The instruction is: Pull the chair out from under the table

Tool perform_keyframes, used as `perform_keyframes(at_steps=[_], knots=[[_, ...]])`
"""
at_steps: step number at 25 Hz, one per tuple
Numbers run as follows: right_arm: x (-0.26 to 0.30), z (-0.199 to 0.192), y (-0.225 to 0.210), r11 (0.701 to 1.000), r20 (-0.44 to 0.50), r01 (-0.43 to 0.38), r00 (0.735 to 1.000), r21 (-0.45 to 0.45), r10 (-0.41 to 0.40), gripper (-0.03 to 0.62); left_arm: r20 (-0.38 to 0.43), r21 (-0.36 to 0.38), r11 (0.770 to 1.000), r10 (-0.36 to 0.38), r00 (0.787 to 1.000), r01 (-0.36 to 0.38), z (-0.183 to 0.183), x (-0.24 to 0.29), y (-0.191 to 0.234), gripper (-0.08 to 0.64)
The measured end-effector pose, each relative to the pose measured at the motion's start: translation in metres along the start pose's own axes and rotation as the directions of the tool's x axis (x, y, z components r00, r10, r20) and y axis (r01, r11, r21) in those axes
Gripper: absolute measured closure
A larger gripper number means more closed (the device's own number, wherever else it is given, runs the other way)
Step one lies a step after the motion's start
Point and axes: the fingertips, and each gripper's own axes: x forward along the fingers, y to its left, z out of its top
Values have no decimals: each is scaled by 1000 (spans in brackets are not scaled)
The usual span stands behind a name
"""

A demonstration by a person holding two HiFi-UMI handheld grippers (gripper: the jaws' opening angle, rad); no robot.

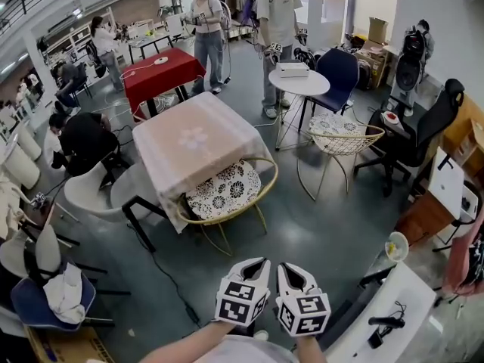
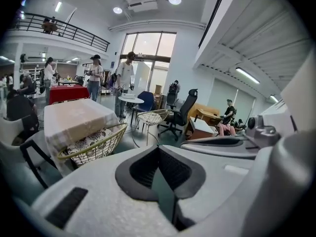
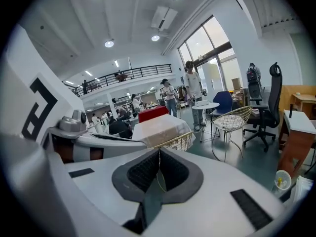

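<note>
A gold wire chair (image 1: 227, 193) with a black-and-white patterned cushion sits tucked under the square table (image 1: 189, 138), which has a pale pink cloth. Its curved back rim faces me. My left gripper (image 1: 255, 263) and right gripper (image 1: 290, 268) are side by side low in the head view, both shut and empty, a stretch of floor short of the chair. In the left gripper view the chair (image 2: 94, 144) and table (image 2: 74, 118) lie ahead to the left of the left gripper (image 2: 158, 149). In the right gripper view the chair (image 3: 178, 141) and table (image 3: 159, 124) stand just beyond the right gripper (image 3: 159, 152).
A second wire chair (image 1: 344, 138) and a round white table (image 1: 299, 83) stand to the right. A black office chair (image 1: 423, 131) is further right, and a white chair (image 1: 94, 189) is left of the table. A cable (image 1: 162, 267) runs across the floor. Several people stand at the back.
</note>
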Motion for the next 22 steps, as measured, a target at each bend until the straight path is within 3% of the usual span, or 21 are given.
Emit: perform_keyframes(at_steps=[12,22], knots=[[113,50,-12,999,-43,-39,998,-18,38,591,0,-30,999,11,1000,-11,59,64,87,557],[163,75,-10,996,-95,-40,995,-83,33,590,9,-78,997,-5,1000,6,84,87,142,557]])
